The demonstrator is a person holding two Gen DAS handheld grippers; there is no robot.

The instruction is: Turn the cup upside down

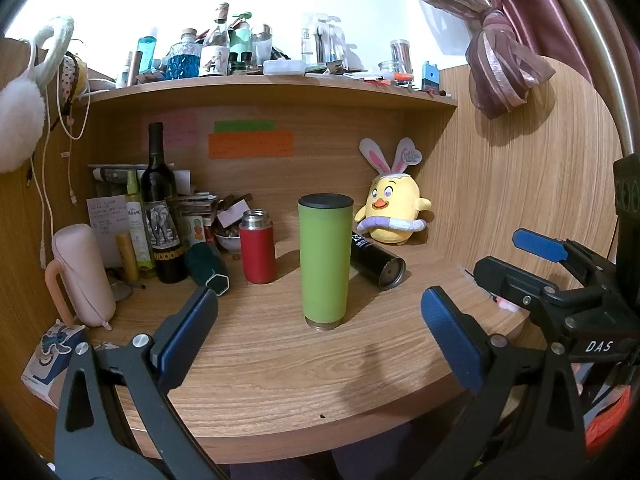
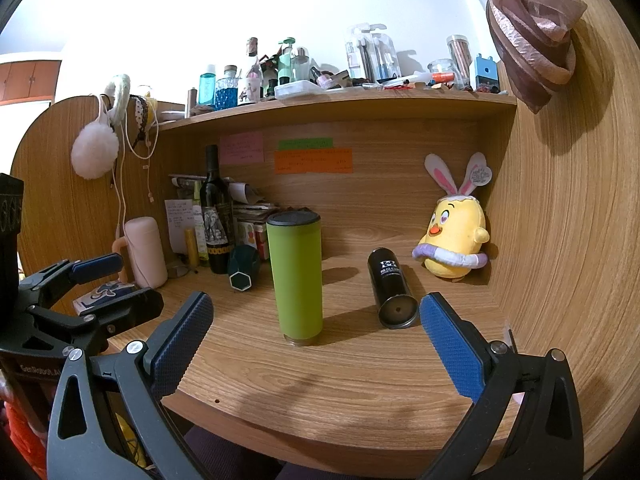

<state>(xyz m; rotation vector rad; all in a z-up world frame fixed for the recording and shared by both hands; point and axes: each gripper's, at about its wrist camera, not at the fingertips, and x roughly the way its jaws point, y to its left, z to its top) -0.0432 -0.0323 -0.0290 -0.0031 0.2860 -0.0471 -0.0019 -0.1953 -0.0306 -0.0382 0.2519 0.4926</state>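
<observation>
The green cup is seen standing upright near the middle of the desk, its dark flat end up and its narrower metal rim down on the wood. It is touched by neither gripper.

In the left wrist view, the left gripper is held with its blue pads wide apart, and the cup is framed between them at 12 o'clock, well ahead of the tips. The right gripper is seen at 3 o'clock, its fingers also spread.

In the right wrist view, the right gripper is likewise spread wide, with the cup at 12 o'clock. The left gripper is seen at 9 o'clock.

A black can is laid on its side at 2 o'clock from the cup, apart from it. A red flask is stood at 10 o'clock in the left view. A chick toy is propped in the far right corner.
</observation>
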